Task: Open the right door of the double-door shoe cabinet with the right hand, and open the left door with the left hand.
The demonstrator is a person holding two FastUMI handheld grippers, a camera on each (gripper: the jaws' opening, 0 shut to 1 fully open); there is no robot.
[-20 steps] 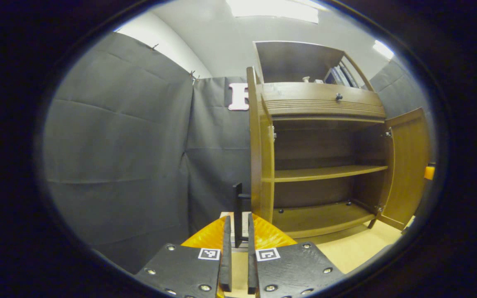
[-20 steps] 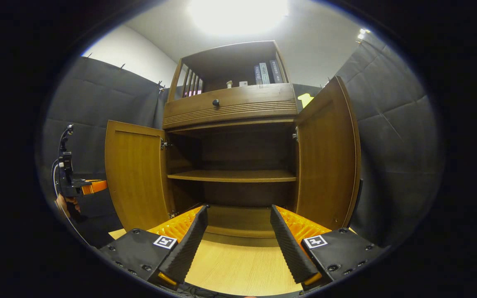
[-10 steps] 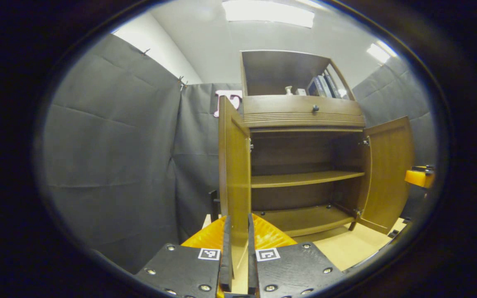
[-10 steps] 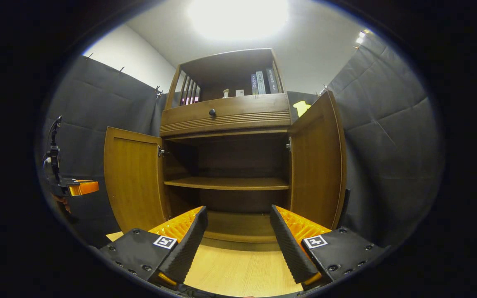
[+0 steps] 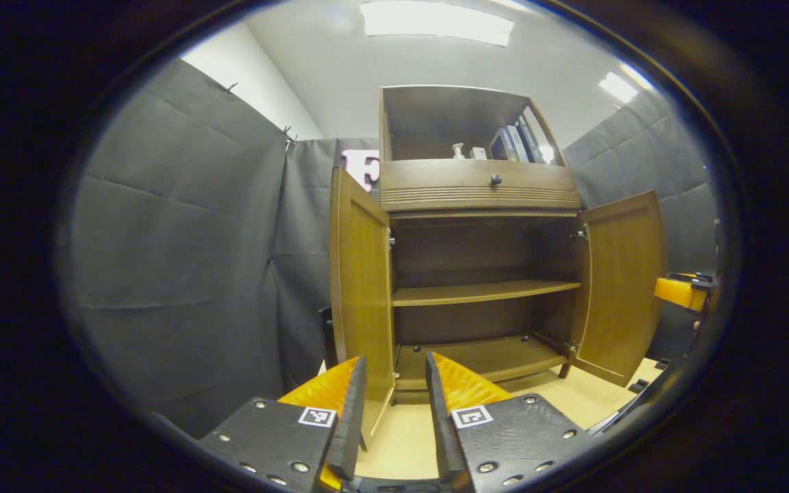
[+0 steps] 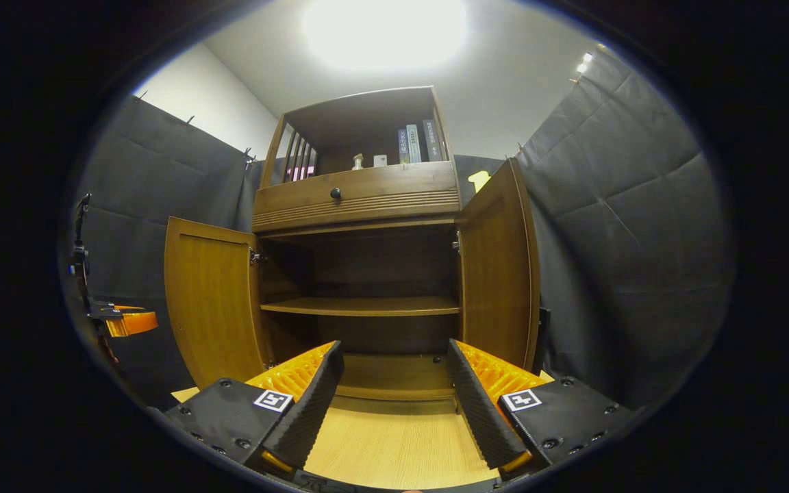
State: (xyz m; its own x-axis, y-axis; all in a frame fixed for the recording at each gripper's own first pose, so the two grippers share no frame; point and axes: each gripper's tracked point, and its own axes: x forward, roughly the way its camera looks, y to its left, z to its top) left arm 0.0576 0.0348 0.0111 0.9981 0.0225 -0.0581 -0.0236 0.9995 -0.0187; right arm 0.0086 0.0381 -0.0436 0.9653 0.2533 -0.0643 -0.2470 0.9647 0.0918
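- Cabinet (image 6: 367,274) mid-frame, right door (image 6: 501,263) and left door (image 6: 209,298) both swung wide; opening looks done
- Right gripper (image 6: 394,404) at bottom centre, jaws apart, holding nothing
- Left gripper (image 5: 392,418) at bottom centre, jaws apart, empty, left door's edge between them, contact unclear

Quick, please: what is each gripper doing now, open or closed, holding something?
Left gripper: open, holding nothing.
Right gripper: open, holding nothing.

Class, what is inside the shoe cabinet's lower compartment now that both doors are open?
Inside the shoe cabinet: one bare middle shelf and a bare bottom board. No shoes visible; corners behind the doors stay hidden.
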